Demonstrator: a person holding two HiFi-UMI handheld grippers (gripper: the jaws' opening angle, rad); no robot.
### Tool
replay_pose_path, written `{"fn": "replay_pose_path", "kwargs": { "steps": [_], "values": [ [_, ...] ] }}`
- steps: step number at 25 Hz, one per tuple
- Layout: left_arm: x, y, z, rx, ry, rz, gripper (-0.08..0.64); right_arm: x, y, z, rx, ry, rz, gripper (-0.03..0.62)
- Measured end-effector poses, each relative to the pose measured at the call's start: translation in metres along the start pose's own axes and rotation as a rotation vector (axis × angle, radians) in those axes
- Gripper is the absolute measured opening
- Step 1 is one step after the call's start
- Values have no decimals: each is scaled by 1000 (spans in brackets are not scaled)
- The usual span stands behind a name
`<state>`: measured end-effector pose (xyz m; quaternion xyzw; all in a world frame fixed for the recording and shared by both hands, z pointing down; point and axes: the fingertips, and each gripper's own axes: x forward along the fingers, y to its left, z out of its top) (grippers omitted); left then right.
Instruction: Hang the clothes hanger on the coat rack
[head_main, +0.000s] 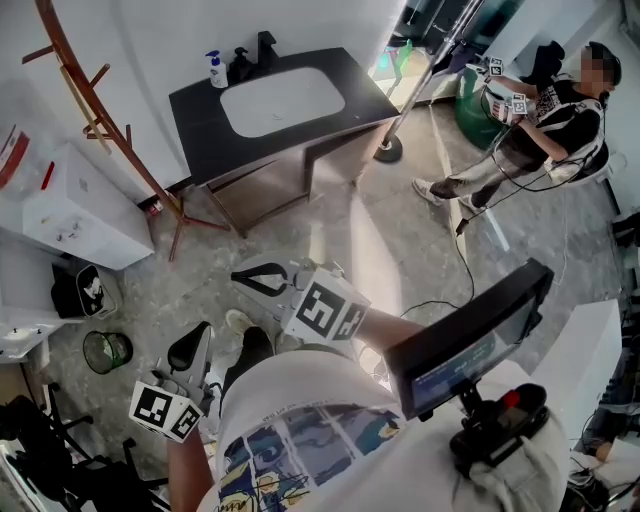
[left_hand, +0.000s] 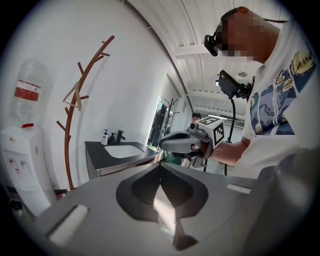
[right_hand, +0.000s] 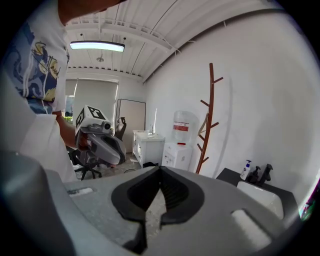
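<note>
At the frame's lower left a mesh bin (head_main: 107, 351) is seen, its contents unclear. A soap bottle (head_main: 216, 70) is stood beside the sink (head_main: 280, 100). The hanger (head_main: 97, 126) is hung on the coat rack (head_main: 60, 50), upper left. The left gripper (left_hand: 160, 167) and right gripper (right_hand: 160, 170) are held closed, with nothing gripped.

Head view downward, all sharing coat rack (right_hand: 206, 125)

Rack (head_main: 100, 120), ahead-left of left gripper (head_main: 200, 332): reddish-brown.
Hanger (left_hand: 77, 99) on it: pale tan.
Counter (head_main: 200, 120), ahead of right gripper (head_main: 238, 276): black; basin (head_main: 283, 100) white.
Both grippers: grey, black jaws; marker cubes (head_main: 325, 310) black-and-white squares.
Floor (head_main: 350, 230): mottled grey.
Shirt (head_main: 300, 400): white, blue-yellow print.
</note>
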<state>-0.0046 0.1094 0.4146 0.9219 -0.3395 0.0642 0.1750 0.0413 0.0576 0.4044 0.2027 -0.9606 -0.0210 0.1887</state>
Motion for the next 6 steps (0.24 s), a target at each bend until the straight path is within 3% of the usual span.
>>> {"fn": "replay_pose_path", "kwargs": {
  "steps": [6],
  "values": [
    [9,3,3,12,1,-20,3,0,-11,-6,9,11,-22,3]
  ]
}}
